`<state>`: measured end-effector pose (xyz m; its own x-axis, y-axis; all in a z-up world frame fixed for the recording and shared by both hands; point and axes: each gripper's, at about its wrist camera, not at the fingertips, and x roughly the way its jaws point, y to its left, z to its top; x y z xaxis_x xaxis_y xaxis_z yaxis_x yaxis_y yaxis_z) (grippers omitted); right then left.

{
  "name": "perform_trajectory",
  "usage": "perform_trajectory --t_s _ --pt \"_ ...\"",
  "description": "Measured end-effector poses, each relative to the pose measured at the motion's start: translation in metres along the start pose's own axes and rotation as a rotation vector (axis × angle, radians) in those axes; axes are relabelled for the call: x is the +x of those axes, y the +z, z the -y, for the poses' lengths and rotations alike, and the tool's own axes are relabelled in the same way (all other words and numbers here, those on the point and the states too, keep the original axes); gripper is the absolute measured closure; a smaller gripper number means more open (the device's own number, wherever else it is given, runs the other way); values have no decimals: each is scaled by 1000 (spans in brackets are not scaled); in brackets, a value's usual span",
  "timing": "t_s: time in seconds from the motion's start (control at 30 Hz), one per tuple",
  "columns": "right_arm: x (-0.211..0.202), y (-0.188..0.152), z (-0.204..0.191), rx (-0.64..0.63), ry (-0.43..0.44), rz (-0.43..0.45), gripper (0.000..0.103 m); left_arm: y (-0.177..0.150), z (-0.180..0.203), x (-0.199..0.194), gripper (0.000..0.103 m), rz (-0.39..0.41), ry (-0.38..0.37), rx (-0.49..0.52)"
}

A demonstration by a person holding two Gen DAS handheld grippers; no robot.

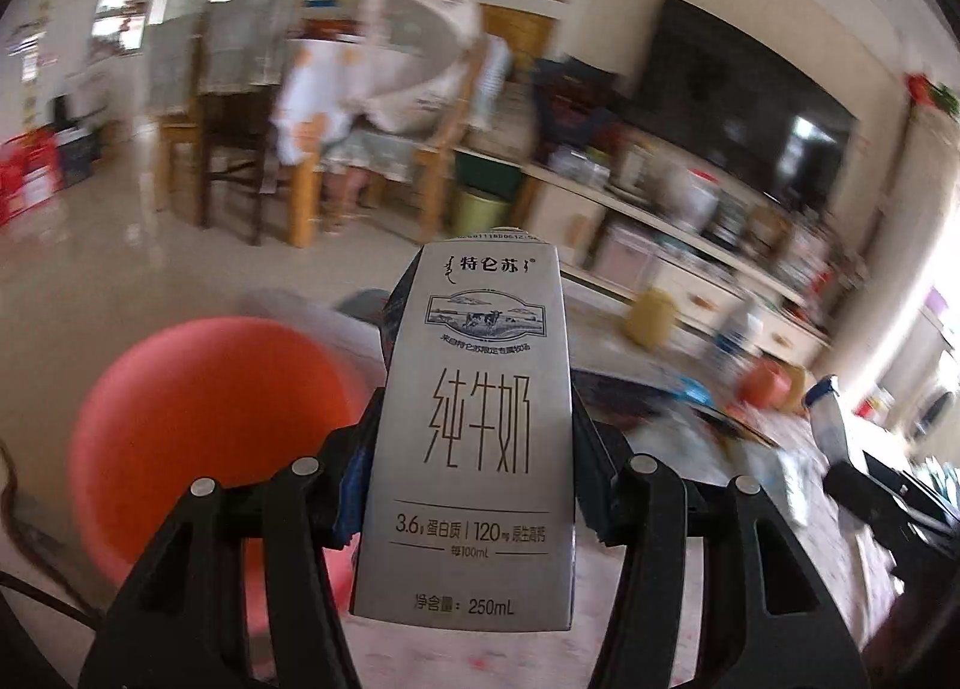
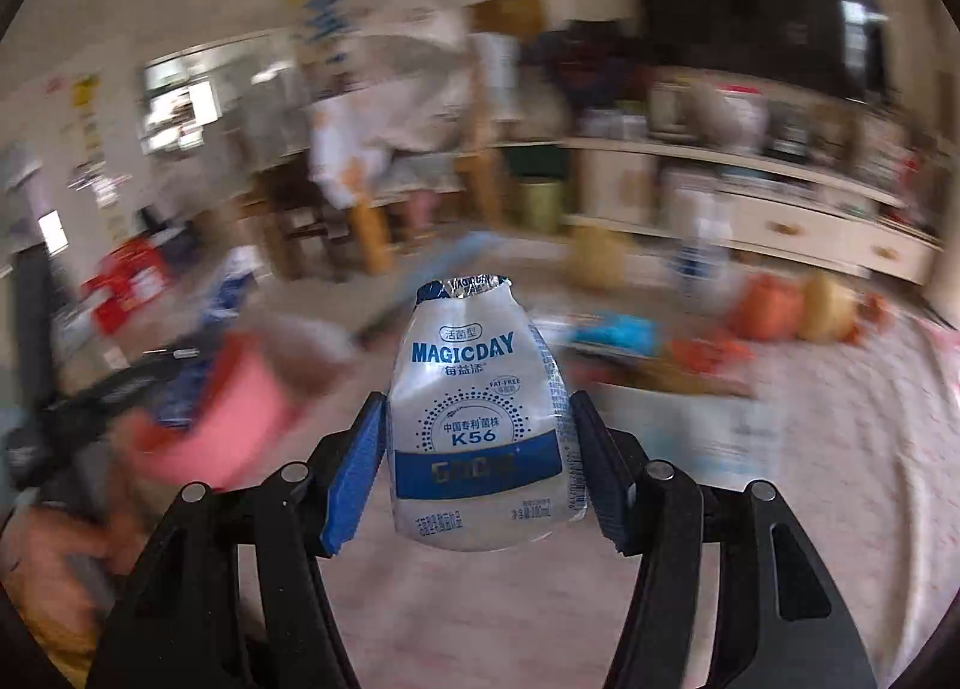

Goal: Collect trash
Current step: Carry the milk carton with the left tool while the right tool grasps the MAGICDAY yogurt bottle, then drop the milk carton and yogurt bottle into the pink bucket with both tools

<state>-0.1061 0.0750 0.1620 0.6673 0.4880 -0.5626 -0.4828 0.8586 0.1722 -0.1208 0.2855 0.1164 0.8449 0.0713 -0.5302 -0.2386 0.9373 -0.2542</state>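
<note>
My left gripper [image 1: 474, 419] is shut on a grey milk carton [image 1: 474, 431] with dark lettering, held upright between the blue pads. Behind and left of it sits a round pink-red bin [image 1: 198, 425]. In the right wrist view my right gripper [image 2: 477, 419] is shut on a small white and blue MAGICDAY yogurt bottle [image 2: 477, 419], upright with its foil top torn. The same pink bin [image 2: 222, 419] shows blurred at the left, with the left gripper [image 2: 114, 389] in front of it.
A table with a pale patterned cloth [image 2: 810, 479] lies below both grippers, strewn with blurred items: orange fruit [image 2: 774, 305], a blue packet [image 2: 618, 332], a yellow jar [image 1: 651, 317]. Wooden chairs [image 1: 240, 149], a TV [image 1: 738, 95] and a cluttered low cabinet [image 1: 690, 245] stand beyond.
</note>
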Motion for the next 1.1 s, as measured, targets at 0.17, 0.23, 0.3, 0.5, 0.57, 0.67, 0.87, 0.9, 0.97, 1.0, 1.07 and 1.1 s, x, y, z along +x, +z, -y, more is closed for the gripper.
perform_trajectory --t_s 0.17,0.23,0.3,0.5,0.57,0.67,0.87,0.9,0.97,1.0,1.07,1.1 --pt "53 24 -84 -68 189 -45 41 10 -66 8 47 -7 111 -144" --pt "77 31 -112 -86 245 -64 41 11 -85 13 47 -16 147 -184" --pt "98 34 -134 -98 273 -84 41 13 -103 17 47 -25 191 -219" --pt "156 31 -160 -74 311 -156 41 12 -150 30 47 -81 272 -378" --pt "168 25 -160 -50 328 -188 40 11 -157 32 42 -95 287 -396" --pt "177 22 -145 21 339 -209 25 10 -161 31 25 -96 320 -406" --pt "158 19 -118 92 297 -166 14 10 -155 25 13 -55 339 -403" --pt "153 19 -114 96 288 -161 14 11 -153 24 12 -49 338 -402" --pt "142 17 -105 92 261 -136 14 13 -147 22 11 -25 328 -389" --pt "135 15 -102 84 241 -122 14 13 -143 20 11 -18 322 -384" --pt "123 10 -93 62 196 -92 12 14 -134 20 10 -3 269 -369" --pt "117 8 -90 57 183 -80 12 15 -129 20 10 2 240 -357"
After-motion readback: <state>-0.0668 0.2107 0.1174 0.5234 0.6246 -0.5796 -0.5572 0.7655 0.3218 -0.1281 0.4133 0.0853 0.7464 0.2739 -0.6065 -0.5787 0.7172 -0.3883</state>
